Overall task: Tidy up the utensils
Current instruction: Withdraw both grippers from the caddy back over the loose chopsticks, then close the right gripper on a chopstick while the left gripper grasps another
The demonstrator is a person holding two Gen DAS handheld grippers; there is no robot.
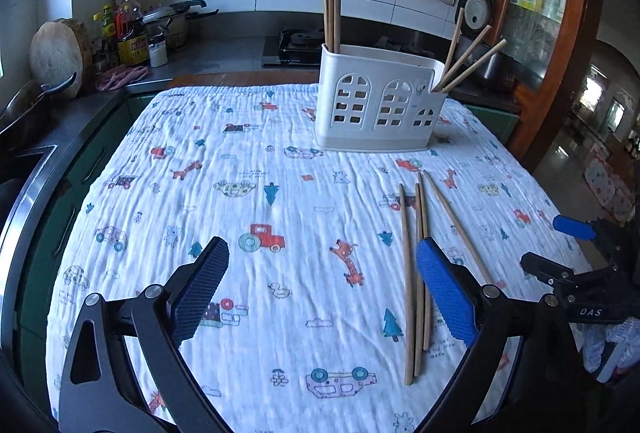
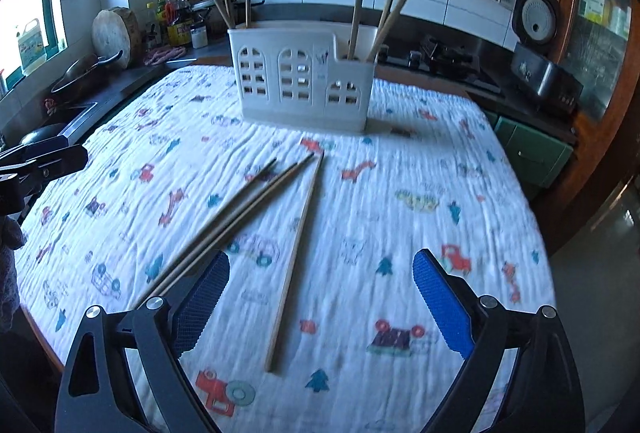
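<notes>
1. Chopsticks (image 1: 416,273) lie loose on the printed cloth (image 1: 256,193), three of them side by side, in front of the white holder (image 1: 378,105) and apart from it.
2. The left gripper (image 1: 320,293) hovers above the cloth with its fingers spread wide and nothing between them; its right blue pad sits just beside the loose sticks in the left wrist view.
3. The holder stands upright at the far part of the cloth, with arched cut-out windows in its front wall.
4. Three upright sticks (image 1: 331,13) fill its left compartment; three leaning sticks (image 1: 468,61) rest in the lower right compartment.
5. The right gripper (image 2: 320,297) hangs over the cloth's near edge, fingers wide apart and gripping nothing.
6. In the right wrist view one stick lies between its fingers on the cloth, two others cross under its left finger.
7. A rice cooker (image 2: 536,21) stands on the counter at far right.
</notes>
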